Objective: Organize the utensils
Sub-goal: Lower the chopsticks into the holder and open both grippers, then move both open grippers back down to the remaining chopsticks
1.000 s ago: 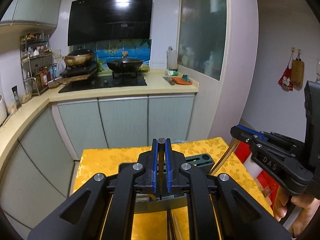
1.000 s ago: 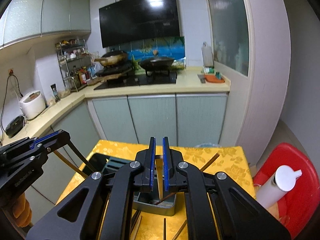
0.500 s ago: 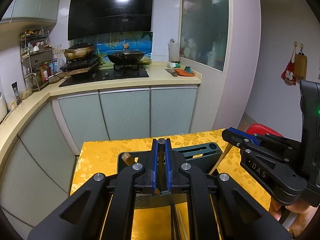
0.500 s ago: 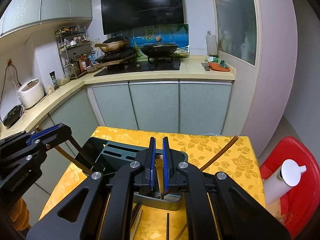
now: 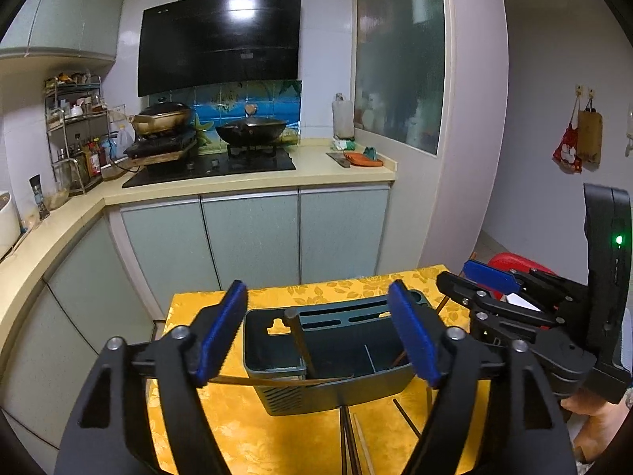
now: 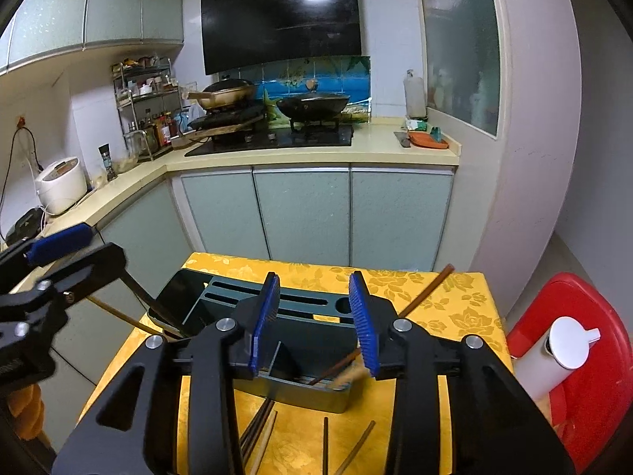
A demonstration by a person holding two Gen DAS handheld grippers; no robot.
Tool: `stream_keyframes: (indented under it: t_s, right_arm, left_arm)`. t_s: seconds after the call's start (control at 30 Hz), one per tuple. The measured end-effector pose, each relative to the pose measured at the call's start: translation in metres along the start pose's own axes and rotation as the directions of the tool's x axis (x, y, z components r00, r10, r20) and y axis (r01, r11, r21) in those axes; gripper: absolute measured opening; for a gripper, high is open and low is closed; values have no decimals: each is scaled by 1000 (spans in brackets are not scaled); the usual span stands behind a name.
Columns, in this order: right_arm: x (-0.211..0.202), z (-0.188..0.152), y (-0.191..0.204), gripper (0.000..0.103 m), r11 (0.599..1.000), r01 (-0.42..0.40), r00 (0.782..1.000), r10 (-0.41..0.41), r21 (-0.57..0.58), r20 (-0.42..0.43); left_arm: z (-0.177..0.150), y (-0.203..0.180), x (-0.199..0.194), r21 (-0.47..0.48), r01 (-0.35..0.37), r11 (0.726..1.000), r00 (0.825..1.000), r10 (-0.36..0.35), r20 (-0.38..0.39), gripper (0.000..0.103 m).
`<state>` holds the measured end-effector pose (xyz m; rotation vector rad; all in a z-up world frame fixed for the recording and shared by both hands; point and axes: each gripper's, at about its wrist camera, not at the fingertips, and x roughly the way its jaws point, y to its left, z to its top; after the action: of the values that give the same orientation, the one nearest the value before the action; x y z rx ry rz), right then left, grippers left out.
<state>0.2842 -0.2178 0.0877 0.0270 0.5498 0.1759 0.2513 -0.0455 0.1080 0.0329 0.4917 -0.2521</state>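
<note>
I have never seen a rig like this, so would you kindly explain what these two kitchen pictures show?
A person holds a black two-finger gripper with blue pads in each hand; each carries a fisheye camera looking along its fingers. The left camera shows the left gripper open and empty, with the right one at its side. The right camera shows the right gripper open too. Both hang over a grey-green plastic utensil holder on a yellow floral tablecloth. Brown wooden chopsticks already lean in the holder; loose chopsticks lie on the cloth in front.

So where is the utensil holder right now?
The dark green utensil holder stands on the yellow-clothed table, directly ahead of both open grippers, loose chopsticks lying before it.
</note>
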Motion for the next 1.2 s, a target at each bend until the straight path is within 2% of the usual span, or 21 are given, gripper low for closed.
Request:
stream_keyframes:
  t_s: [0.27,0.57,0.67,0.73,0.83,1.07,1.2]
  right_arm:
    - [-32,-15,-9,36,1000,5,999,-5,0,40]
    - [-77,-53,-12,37,1000,17,995,-14,-26,95]
    - [-88,-68,-12,39,999,35,994,-31,-38,109]
    - [-95,-80,-12,45,997,56,991,-50,-48,123]
    - [-102,-99,-7,46,992,100,986,-87,-81,143]
    - [-110,-143,-1,46,987,113,987,-99,-113,125]
    - [-110,-171,-5,46,989,111,991,-102,-102,85]
  left_arm:
    - [-15,4,-21,9,-21,1000,999,21,28,79]
    - [-63,11,-40,36,-60,998,998,59,32,80]
    - [-83,13,-47,33,-68,997,997,67,28,80]
    - [-95,15,-51,27,-73,997,997,72,24,80]
    - [-116,15,-54,27,-83,996,997,83,8,80]
    - [-160,17,-61,32,-89,996,995,90,-36,80]
    - [-180,17,-67,42,-98,994,994,100,-44,80]
